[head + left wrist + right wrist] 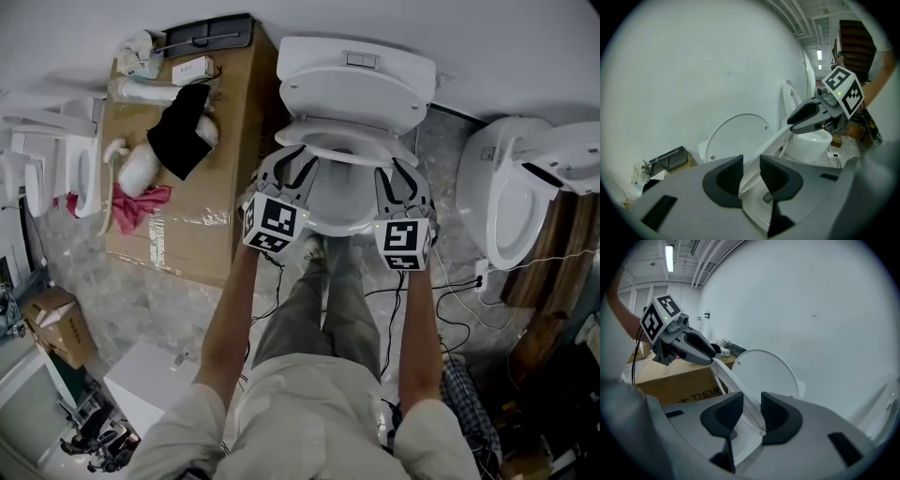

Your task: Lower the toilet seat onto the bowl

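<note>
Now, left claw [751, 174], right claw [752, 414] gripping toilet seat [723, 373], box [679, 386] print blurred

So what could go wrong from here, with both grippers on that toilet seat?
The left gripper and right gripper each pinch only the thin rim of the tilted toilet seat. If it slips free, it may slam onto the bowl. If one side comes down faster, the seat could twist. The jaws wrapped round the rim might also get pinched against the bowl as the seat lands.
</note>
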A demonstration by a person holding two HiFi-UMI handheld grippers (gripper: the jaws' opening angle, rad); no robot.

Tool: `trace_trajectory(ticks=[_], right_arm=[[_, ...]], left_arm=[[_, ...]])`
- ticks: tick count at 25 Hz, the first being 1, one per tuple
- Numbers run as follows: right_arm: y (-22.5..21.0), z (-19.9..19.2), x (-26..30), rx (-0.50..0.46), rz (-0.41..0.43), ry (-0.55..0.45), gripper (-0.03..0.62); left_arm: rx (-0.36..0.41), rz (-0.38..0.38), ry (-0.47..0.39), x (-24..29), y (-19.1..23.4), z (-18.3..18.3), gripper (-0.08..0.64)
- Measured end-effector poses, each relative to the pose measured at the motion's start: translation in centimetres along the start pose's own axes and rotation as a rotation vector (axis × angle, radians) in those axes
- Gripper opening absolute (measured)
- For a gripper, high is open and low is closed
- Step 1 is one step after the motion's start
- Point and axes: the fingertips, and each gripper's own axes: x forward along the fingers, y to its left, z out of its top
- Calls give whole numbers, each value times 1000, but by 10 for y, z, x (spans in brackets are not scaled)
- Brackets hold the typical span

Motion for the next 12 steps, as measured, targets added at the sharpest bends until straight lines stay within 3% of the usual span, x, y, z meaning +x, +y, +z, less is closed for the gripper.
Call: trace_trajectory(ticks=[12], right_arm=[[19,-18,-13,3,-12,22,127]], left_arm=[[4,-26,7,-13,-18,-19,126]])
